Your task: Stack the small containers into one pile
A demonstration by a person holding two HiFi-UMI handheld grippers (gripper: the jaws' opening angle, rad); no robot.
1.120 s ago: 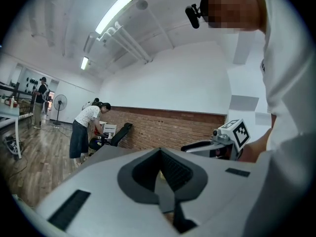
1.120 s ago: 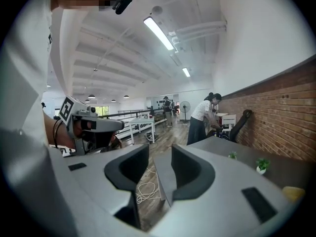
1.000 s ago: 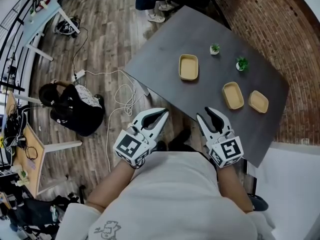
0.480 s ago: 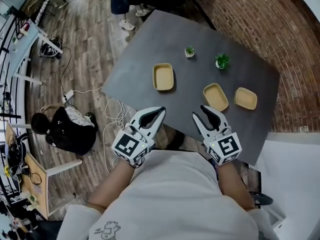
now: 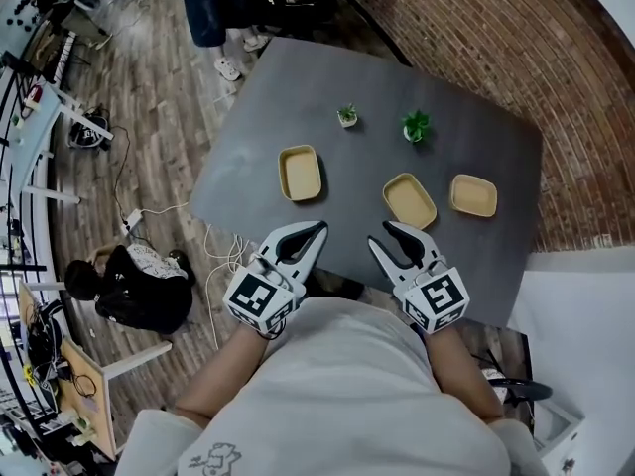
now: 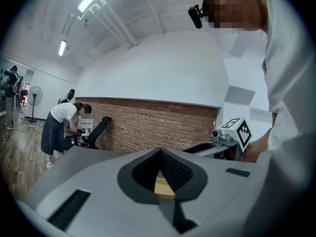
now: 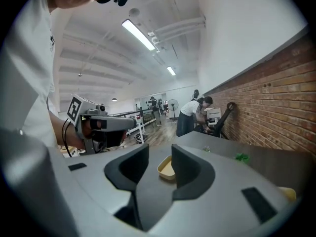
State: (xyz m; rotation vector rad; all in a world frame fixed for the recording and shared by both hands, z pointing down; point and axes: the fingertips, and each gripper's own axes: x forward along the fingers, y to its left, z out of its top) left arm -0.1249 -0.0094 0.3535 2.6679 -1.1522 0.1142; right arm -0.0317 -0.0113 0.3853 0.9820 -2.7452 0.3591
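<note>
Head view: left container (image 5: 300, 173) lies alone toward the table's (image 5: 298, 92) left edge. Middle container (image 5: 409, 199) and right container (image 5: 473, 195) sit near each other, apart, toward the right edge. None stacked; all well apart from the fingers. Left gripper (image 5: 319, 229) hovers at the near edge, fingers tip to tip, holding nothing. Right gripper (image 5: 383, 236) beside it, fingers parted, empty. Right gripper view: left container (image 7: 167, 169) shows far off in the gap.
</note>
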